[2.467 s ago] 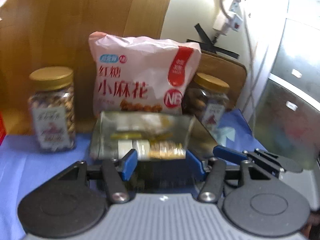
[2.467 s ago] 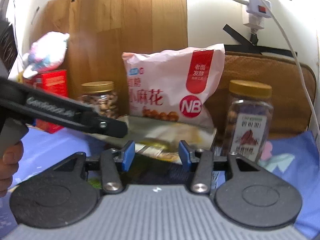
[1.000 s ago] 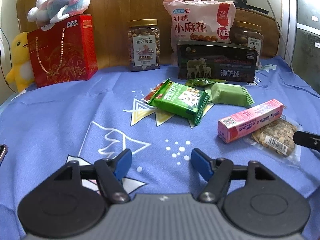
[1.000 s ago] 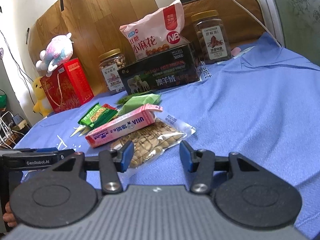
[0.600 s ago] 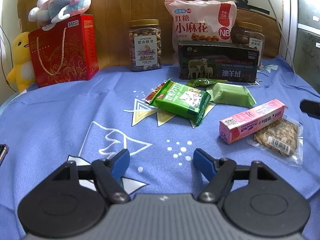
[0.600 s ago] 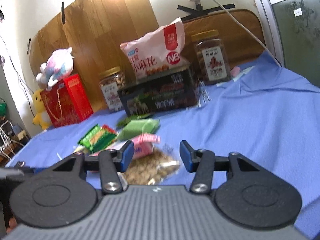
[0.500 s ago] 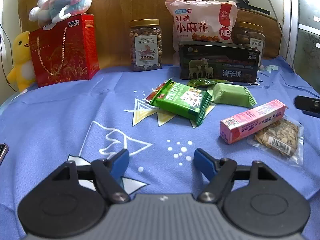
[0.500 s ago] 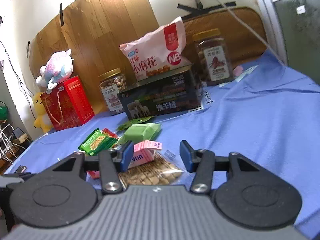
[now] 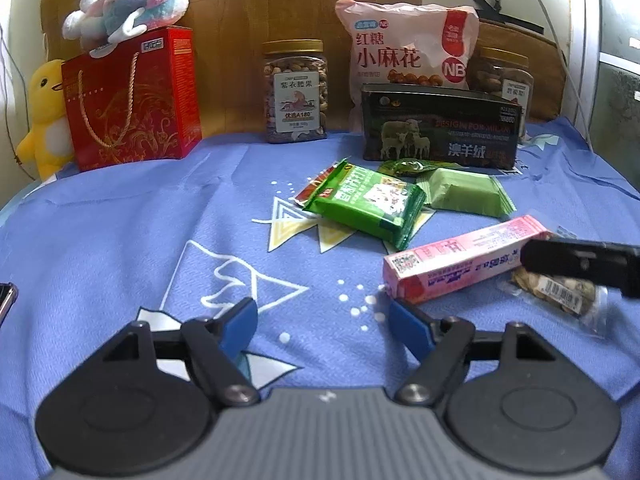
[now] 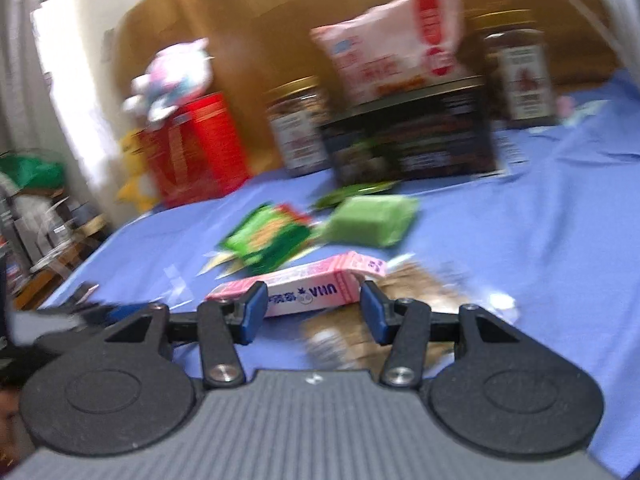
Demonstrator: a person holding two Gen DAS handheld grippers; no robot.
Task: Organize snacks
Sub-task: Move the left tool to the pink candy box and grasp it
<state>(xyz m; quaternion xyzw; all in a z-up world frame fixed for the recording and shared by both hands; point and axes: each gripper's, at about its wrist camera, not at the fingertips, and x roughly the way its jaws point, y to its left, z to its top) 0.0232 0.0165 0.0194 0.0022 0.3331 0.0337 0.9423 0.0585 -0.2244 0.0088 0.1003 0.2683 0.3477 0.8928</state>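
We judge the sorting barely begun. Our right tongs (image 10: 312, 312) are spread, empty, with the pink box (image 10: 304, 286) just ahead between their tips. Our left tongs (image 9: 322, 320) gape over bare blue cloth (image 9: 120, 240). Green packets (image 9: 366, 204) and the seed bag (image 9: 560, 286) lie loose ahead.

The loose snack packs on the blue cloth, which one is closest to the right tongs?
The long pink box. It lies just ahead of the open right tongs, across their gap. The green wafer pack and dark green packet sit farther back.

Two low views, shared pink box (image 9: 466, 259)
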